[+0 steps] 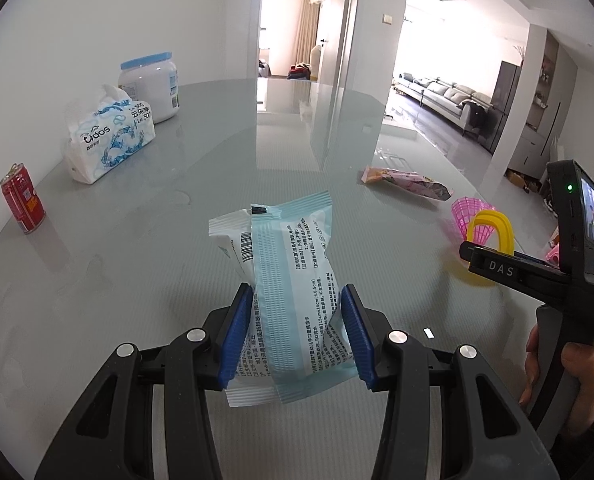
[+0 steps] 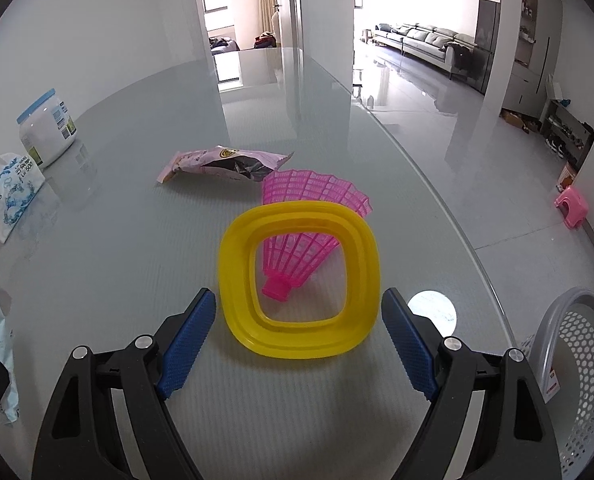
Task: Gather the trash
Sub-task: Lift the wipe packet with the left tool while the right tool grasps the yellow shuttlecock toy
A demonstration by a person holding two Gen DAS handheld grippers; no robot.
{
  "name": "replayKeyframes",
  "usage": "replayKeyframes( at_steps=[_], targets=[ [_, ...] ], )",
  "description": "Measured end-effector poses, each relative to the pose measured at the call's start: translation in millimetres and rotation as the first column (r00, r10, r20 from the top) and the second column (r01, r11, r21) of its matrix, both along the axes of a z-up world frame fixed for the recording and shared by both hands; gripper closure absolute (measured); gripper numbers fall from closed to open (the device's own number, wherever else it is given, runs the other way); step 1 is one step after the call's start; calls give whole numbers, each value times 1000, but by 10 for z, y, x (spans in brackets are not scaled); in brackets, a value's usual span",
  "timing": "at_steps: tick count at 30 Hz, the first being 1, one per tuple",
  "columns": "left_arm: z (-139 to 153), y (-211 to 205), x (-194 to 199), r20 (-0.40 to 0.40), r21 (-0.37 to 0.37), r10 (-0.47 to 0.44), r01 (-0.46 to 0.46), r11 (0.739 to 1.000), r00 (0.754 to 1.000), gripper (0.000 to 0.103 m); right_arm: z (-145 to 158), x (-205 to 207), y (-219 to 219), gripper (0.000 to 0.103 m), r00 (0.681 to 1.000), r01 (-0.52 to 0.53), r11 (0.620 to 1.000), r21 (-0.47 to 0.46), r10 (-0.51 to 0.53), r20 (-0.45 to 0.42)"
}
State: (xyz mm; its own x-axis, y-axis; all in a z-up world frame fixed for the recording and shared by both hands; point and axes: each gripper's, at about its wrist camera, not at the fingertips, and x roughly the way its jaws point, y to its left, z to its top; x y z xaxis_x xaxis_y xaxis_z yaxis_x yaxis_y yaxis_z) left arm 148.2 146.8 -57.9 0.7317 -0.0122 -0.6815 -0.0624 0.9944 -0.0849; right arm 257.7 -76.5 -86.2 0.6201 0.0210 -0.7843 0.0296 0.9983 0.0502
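Yellow ring [image 2: 298, 280] sits between the right claw's [image 2: 299, 338] spread pads; lower squarely, then pinch. Left claw [image 1: 297, 330] clenches the wipes packet [image 1: 281, 276].

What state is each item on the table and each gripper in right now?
Wet-wipe pack: clamped in left gripper, off the table.
Right gripper: open, straddling the yellow ring, not touching.
Yellow ring: propped on the pink shuttlecock skirt.
Snack bag: torn open, lying flat.
Red can: upright, tab lifted.
Tissue pack: open, tissue sticking out.
White jar: lidded, upright.
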Motion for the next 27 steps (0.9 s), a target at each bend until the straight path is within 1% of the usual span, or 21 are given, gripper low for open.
replayKeyframes(
  at_steps=[3,4,5,6,10,16,22,27],
  targets=[
    [-3,5,-4,-1,-2,2,-2,1000,1000,58,-10,-9,0,23,1000,-1,1000,-4,1,0],
    [-5,3,-10,-1,-2,4,-4,1000,1000,58,-8,-15,-2,26,1000,1,1000,-5,-1,4],
    [-8,3,-10,-2,-1,5,-5,1000,1000,58,-14,-31,4,33,1000,2,1000,-7,-2,4],
    [-12,5,-7,-3,-1,5,-5,1000,1000,58,-17,-36,7,34,1000,1,1000,-7,-1,5],
    [-17,10,-7,-5,-1,7,-7,1000,1000,58,13,-114,-12,35,1000,-4,1000,5,3,24],
    [-9,-4,-21,4,8,8,-8,1000,1000,58,86,-360,-111,35,999,-2,999,43,0,44],
    [32,-38,-73,27,27,9,-10,1000,1000,58,254,-734,-308,35,998,15,998,64,-19,67],
    [119,-171,-163,53,57,-18,15,998,998,58,375,-1080,-544,35,995,38,997,74,-45,90]
  ],
)
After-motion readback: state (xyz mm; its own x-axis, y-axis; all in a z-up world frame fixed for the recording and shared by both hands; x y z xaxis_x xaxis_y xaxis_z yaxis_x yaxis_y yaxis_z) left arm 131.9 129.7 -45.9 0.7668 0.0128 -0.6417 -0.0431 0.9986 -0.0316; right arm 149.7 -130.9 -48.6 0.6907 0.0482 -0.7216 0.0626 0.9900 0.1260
